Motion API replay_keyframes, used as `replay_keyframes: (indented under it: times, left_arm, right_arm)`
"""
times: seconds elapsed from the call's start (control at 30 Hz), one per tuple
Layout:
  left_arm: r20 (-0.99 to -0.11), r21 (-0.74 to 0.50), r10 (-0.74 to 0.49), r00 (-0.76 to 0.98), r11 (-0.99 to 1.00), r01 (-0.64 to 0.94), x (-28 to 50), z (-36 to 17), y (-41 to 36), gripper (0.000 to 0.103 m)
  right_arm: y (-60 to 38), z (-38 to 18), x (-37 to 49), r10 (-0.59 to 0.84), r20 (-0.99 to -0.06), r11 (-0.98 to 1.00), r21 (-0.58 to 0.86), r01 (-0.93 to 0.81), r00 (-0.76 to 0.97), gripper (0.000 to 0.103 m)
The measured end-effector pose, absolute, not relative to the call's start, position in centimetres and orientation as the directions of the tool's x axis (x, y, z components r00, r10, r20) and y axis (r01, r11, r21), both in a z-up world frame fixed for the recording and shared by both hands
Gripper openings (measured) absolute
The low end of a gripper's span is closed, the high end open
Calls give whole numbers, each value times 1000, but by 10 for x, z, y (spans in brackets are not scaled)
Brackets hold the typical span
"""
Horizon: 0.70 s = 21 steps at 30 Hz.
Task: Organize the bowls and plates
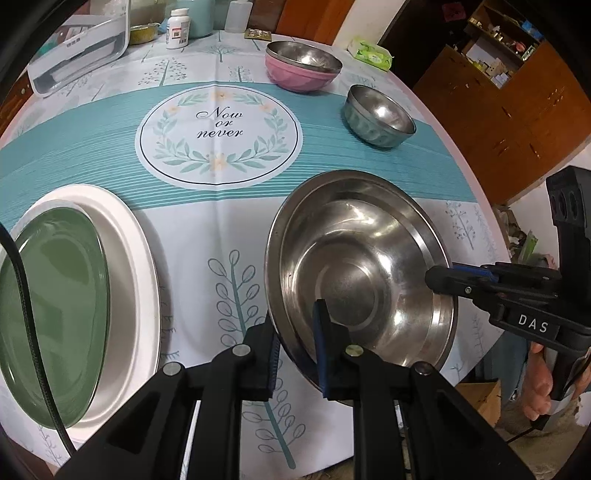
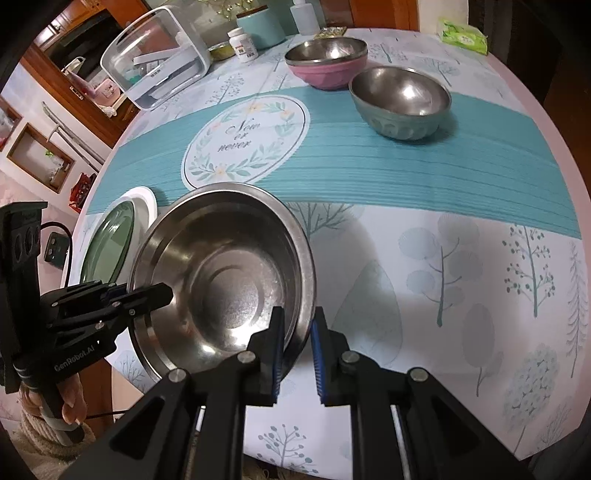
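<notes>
Together we hold the steel plate (image 1: 364, 269) mouth-up, tilted at the table's near edge beside the green plate (image 1: 55, 314). Our left gripper (image 1: 295, 347) pinches its near rim, fingers pointing forward; our right gripper (image 2: 297, 343) clamps the opposite rim, reaching inward.

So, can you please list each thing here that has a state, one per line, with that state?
Steel basin: upright, empty, its rim held on two sides.
Left tongs: shut on the steel basin rim.
Right tongs: shut on the steel basin rim.
Green plate: stacked on the white plate.
Pink bowl: upright, a steel bowl nested in it.
Grey bowl: upright, empty.
Pill bottle: upright, capped.
</notes>
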<state>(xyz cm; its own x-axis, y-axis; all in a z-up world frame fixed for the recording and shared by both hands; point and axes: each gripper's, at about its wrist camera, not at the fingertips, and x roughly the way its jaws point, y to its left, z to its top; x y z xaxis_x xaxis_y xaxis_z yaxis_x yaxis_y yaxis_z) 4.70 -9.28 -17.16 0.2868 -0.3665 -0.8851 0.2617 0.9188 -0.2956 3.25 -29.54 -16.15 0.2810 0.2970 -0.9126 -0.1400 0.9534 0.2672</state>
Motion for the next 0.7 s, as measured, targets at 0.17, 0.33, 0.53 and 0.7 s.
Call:
replay_keyframes:
  times: [0.17,0.33,0.53,0.7]
  left_arm:
    - [-891,-290,-358,281,922,256,50,-177,-94,15]
    - [-892,-281,-351,286,924,258,51,-178,-95,16]
    - [-895,-265,-336,292,929,258,51,-180,-96,23]
    - [-891,-235,-316,327,935,264,49,-177,-96,46]
  right_arm:
    - [-296,-167,34,297,-914,954,272,-128,277,14]
    - [-297,-172,36,296,-917,955,273,-120,269,14]
    - [-298,-175,38,297,-916,954,276,-115,271,14]
    - [-297,-171,36,307,-909,951,284,-122,280,15]
